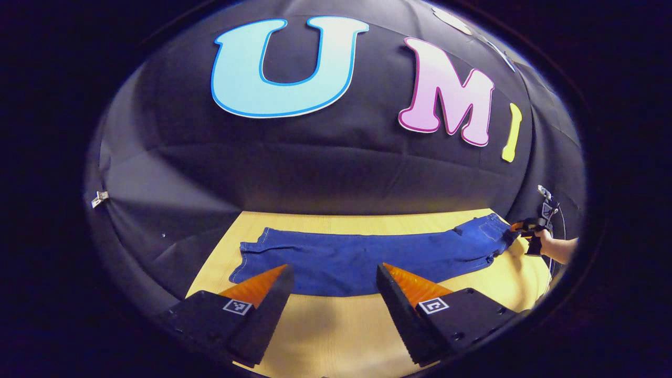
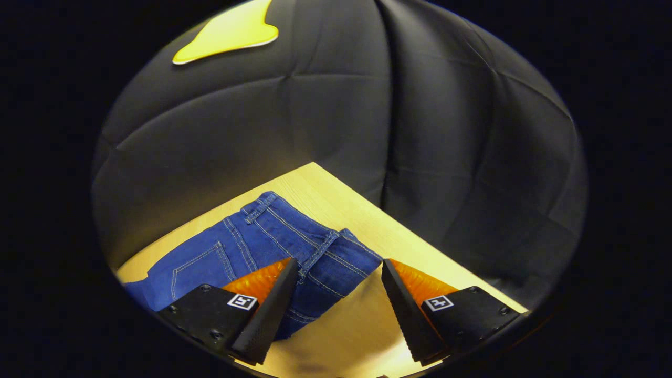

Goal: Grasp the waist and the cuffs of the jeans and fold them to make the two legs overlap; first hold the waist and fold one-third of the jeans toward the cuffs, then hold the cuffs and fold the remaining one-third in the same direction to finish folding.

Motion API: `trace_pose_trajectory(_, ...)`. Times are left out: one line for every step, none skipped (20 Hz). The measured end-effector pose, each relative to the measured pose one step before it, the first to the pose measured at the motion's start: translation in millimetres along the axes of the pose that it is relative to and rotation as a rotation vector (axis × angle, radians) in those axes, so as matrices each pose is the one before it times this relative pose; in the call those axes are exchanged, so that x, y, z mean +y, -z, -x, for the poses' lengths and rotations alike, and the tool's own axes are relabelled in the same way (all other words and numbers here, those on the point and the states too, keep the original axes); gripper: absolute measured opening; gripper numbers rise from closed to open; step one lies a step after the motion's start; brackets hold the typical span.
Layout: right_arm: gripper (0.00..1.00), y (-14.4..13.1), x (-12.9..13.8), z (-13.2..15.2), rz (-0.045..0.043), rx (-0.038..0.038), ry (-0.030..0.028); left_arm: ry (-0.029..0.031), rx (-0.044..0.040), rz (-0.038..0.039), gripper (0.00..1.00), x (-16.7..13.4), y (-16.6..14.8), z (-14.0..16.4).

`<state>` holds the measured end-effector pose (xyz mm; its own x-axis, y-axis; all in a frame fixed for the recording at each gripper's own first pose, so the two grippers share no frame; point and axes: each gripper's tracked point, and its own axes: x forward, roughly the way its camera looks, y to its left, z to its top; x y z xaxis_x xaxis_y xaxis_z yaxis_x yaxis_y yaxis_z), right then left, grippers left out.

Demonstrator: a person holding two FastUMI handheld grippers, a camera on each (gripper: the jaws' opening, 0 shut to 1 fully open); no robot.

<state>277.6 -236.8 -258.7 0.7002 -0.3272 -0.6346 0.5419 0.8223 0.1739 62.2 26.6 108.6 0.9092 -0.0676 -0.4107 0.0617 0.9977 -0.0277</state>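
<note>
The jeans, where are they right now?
The jeans lie stretched flat across the wooden table, near the booth's wall. In the left gripper view their waist is at the right, by the right gripper.

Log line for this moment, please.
jeans flat on table | left gripper open | right gripper open at waist

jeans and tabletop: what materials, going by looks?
Jeans: looks like blue denim, matte, with pale contrast stitching along seams, pocket and belt loops; woven cotton or a blend, can't tell which.
Table: pale yellowish wood look with faint straight grain and a smooth, low-sheen finish; solid wood, veneer or laminate can't be told apart here.
</note>
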Motion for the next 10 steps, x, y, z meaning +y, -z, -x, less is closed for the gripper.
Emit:
trace_pose_trajectory(0.99, 1.43, -0.65, -3.96, -0.02100, -0.00004, -0.00490, 0.00066, 0.01591, 0.00120, 1.00, -1.32, 4.80, -1.65)
trace_pose_trajectory(0.99, -1.41, -0.40, -0.98, -0.01359, -0.01439, -0.00623, -0.00593, 0.01207, 0.00458, 0.99, 0.81, 7.86, 0.25)
trace_pose_trajectory(0.99, -0.76, -1.14, 0.18, -0.00054, -0.02324, -0.01136, 0.00124, 0.00902, 0.00888, 1.00, -0.72, 5.94, -1.87)
trace_pose_trajectory(0.98, 0.85, -0.87, 1.67, 0.01318, -0.01902, -0.01134, 0.00449, 0.01090, 0.01273, 1.00, -1.75, 6.48, -1.66)
trace_pose_trajectory(0.99, -2.26, 1.62, -0.68, 0.00901, -0.02489, -0.01333, 0.00197, 0.00856, 0.01355, 0.99, -2.11, 4.72, -1.60)
trace_pose_trajectory(0.98, 1.15, 0.46, 0.22, 0.00983, -0.00559, -0.00611, 0.00365, 0.00605, 0.01145, 0.99, -2.09, 2.99, -2.42)
trace_pose_trajectory(0.96, -3.75, -0.28, 0.61, -0.00320, -0.01098, -0.01611, 0.00661, 0.00418, 0.00867, 1.00, -2.48, 3.13, -1.66)
trace_pose_trajectory(0.87, 0.44, 5.00, 2.41, -0.02373, 0.01206, -0.01771, 0.00639, 0.00658, 0.00413, 0.99, -2.15, 6.53, -2.54)
trace_pose_trajectory(0.78, -1.67, -0.92, -2.64, -0.00666, -0.01807, 0.00087, 0.00283, 0.01114, -0.00007, 0.99, -0.77, 4.90, -3.26)
trace_pose_trajectory(0.70, 4.69, 0.93, -1.55, -0.01114, 0.01691, -0.00582, -0.00134, 0.01248, -0.00145, 0.98, 0.08, 6.04, -1.78)
